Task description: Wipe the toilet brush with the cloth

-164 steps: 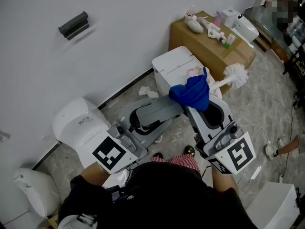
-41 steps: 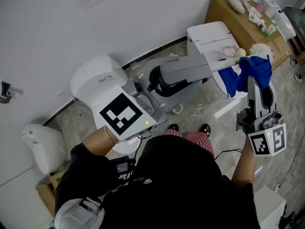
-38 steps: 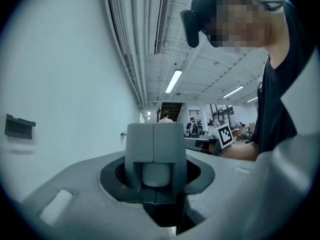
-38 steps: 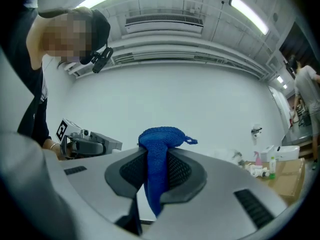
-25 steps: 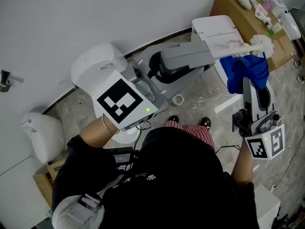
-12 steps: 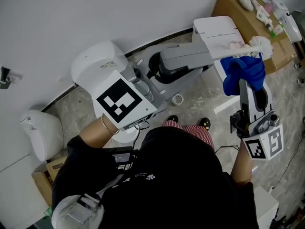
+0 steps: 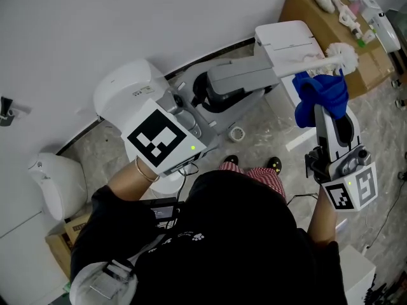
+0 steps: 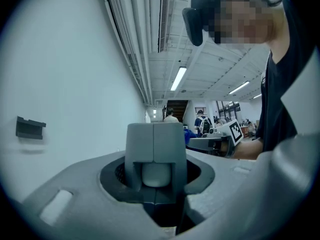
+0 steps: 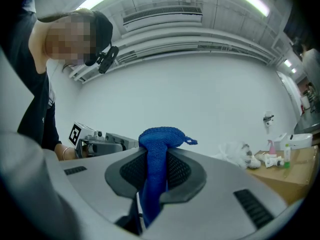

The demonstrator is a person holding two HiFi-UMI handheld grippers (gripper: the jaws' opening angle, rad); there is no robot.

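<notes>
Head view first: the left gripper (image 7: 278,72) is clamped on the white handle of the toilet brush (image 7: 339,55) and holds it out level over the floor, bristle end pointing away. The right gripper (image 7: 325,114) comes up from below with the blue cloth (image 7: 322,95) pinched in its jaws. The cloth is bunched up against the handle just short of the bristles. It looks like it's touching, but I can't swear to it from this angle.

Left gripper view: the jaws are closed on the pale butt end of the toilet brush (image 8: 156,174), which sits snug between them. Nothing loose there.

Right gripper view: the jaws are squeezed on the cloth (image 9: 159,140), which hangs in a fold out the front. The fluffy bristles (image 9: 233,152) show off to the right, near but apart from the fold.

Progress-wise I'd call it mid-wipe. The cloth is at the brush, but most of the handle back toward the left jaws looks uncovered, and the bristles themselves are bare. So there's plenty left.

As for room, the brush hangs in open air with space below and toward the person. It's tighter past the tip, where the cardboard box (image 7: 323,25) with its clutter sits close. The white box (image 7: 285,38) is right under the handle, so I'd stroke inward rather than outward.
</notes>
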